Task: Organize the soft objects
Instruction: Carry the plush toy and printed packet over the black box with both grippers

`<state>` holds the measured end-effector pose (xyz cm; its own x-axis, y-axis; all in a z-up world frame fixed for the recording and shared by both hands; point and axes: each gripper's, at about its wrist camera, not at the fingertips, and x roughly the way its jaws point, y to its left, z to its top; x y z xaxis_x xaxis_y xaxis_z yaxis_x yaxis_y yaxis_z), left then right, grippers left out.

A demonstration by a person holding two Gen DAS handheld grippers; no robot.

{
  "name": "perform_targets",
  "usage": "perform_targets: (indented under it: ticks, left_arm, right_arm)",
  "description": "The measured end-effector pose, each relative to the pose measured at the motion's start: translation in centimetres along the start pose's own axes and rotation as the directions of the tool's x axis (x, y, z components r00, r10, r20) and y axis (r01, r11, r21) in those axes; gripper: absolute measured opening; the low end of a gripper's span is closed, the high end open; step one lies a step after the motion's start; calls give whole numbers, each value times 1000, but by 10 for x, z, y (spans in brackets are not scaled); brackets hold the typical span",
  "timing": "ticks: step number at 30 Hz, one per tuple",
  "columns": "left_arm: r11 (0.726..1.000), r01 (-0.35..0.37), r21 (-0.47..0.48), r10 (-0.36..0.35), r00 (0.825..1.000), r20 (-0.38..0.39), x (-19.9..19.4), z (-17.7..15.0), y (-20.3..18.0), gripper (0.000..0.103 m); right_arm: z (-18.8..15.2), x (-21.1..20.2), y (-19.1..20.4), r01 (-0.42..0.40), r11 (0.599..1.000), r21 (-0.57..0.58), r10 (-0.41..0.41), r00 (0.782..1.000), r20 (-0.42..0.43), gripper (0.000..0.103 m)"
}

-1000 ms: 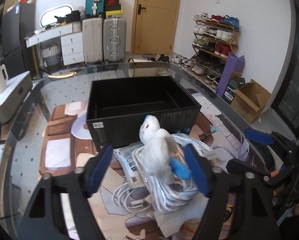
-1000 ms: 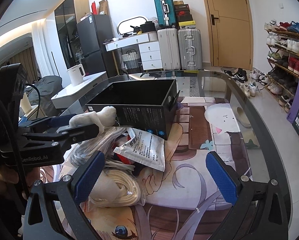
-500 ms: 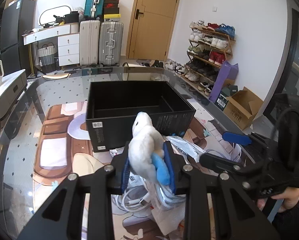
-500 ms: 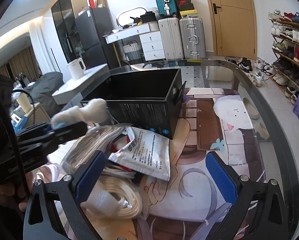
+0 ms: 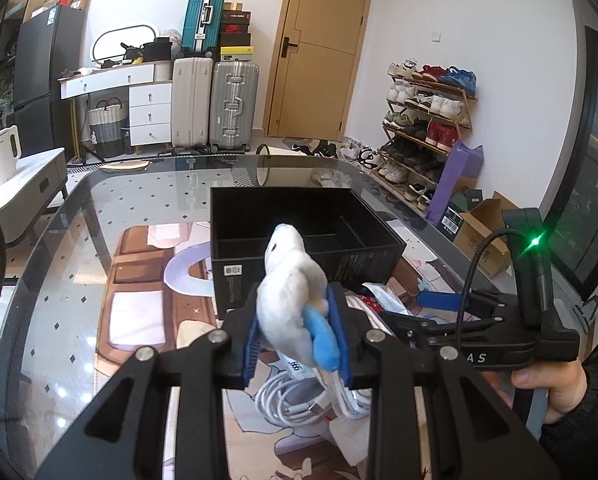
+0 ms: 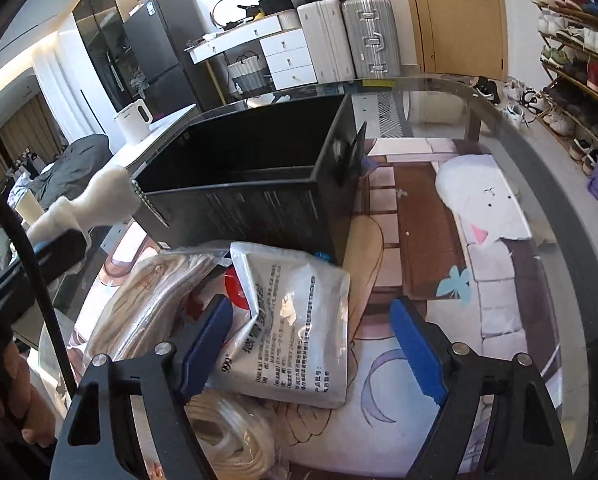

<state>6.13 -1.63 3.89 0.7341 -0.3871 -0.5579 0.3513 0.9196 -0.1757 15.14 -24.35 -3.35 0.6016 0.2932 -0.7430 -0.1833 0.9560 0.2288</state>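
L claw (image 5: 297, 342) tight on plush bird (image 5: 291, 300) near black box (image 5: 299, 216); R claw (image 6: 311, 344) wide apart, empty, over white pouch (image 6: 295, 320).

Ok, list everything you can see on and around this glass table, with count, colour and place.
White plush bird toy with blue wing: one, white and blue, clamped in the left tool, raised in front of the box.
Black open cardboard box: one, black, on the table, divided inside.
Silver printed foil pouch: one, silver-white, atop the pile near the box.
Coiled white cables: several, white, bagged, under the toy.
Cream coiled rope: one, cream, nearest the right tool.
Glass table: one, clear over a cartoon mat.
Suitcases: three, white, silver, teal, back wall.
Shoe rack: one, wooden, right wall.
Left tool: shut on the toy.
Right tool: open over the pouch.
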Motion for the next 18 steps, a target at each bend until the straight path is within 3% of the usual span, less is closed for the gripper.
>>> perform_targets:
  ticks: [6, 10, 18]
  left_arm:
    - [1000, -5, -10, 5, 1000, 2, -1, 0, 2, 29]
    - [1000, -13, -9, 13, 1000, 3, -1, 0, 2, 29]
    - [1000, -24, -4, 24, 1000, 16, -7, 0, 1, 29]
  right_arm:
    - [-5, 5, -4, -37, 999, 14, 38, 999, -18, 73]
    - [-9, -1, -1, -64, 998, 12, 64, 998, -18, 61]
    - [-15, -12, 6, -51, 998, -26, 52, 998, 20, 46]
